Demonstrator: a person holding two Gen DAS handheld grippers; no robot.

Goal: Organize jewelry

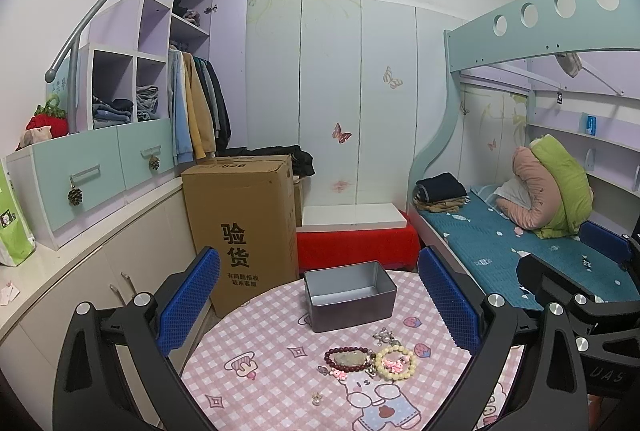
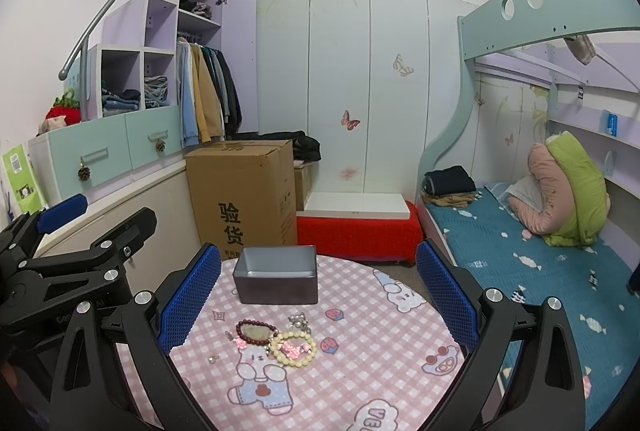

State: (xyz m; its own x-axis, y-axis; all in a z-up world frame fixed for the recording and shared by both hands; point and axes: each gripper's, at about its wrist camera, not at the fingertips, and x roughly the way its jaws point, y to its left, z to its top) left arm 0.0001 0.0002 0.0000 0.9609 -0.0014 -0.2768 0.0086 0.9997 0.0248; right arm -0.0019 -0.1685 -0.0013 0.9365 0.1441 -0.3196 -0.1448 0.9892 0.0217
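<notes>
An open grey metal tin [image 1: 350,293] [image 2: 277,275] stands empty on the round table with the pink checked cloth [image 1: 260,331] [image 2: 380,343]. In front of it lie a dark red bead bracelet [image 1: 348,358] [image 2: 256,331], a cream bead bracelet [image 1: 396,362] [image 2: 294,348], a silvery trinket [image 1: 384,336] [image 2: 299,320] and a small earring [image 1: 317,398] [image 2: 213,357]. My left gripper [image 1: 320,315] is open and empty above the jewelry. My right gripper [image 2: 318,299] is open and empty, to the right of the left one.
A tall cardboard box [image 1: 244,223] [image 2: 244,195] stands behind the table at the left. A red-covered low bench [image 1: 356,243] is behind the tin. A bunk bed with a blue cover [image 2: 540,263] lies to the right. Cabinets and drawers [image 1: 80,183] line the left wall.
</notes>
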